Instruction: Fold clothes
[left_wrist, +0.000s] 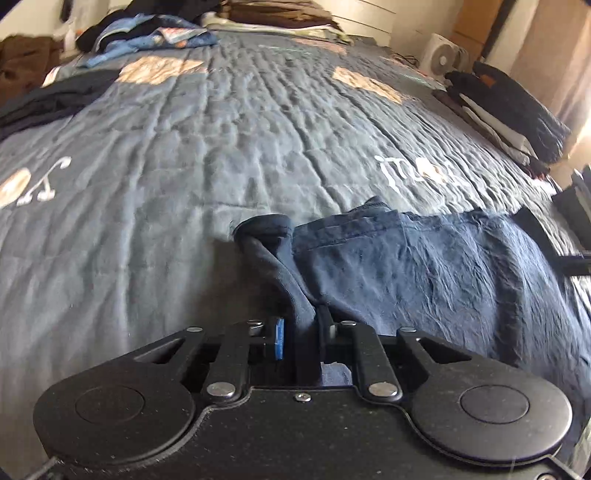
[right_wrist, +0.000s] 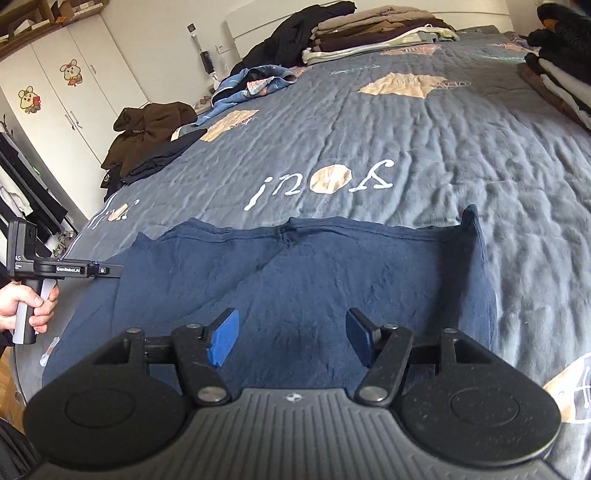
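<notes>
The navy garment (right_wrist: 303, 280) lies spread on the near part of the bed (right_wrist: 424, 140), its long axis running left to right across the quilt, with a straight hem along its far edge and the right end turned up in a small standing fold. It sits directly ahead of and under the right tongs (right_wrist: 291, 339), whose blue-padded fingers (right_wrist: 221, 341) stand wide apart and hold nothing, hovering just above the cloth near its middle. The left tongs (left_wrist: 299, 332) are at the garment's left end: in the left wrist view the fingers are pinched together on a bunched ridge of the navy cloth, which rises out of the grip and runs away to the right. So the left hand (right_wrist: 27, 306), seen clenched round its handle at the bed's left edge, already has one end, while the right end lies to the right of the free tongs and a little beyond them. Folded stacks (right_wrist: 376, 33) sit well apart at the far end and along the right edge of the bed; the navy piece is not among them, and how far its folding has got I cannot tell.
</notes>
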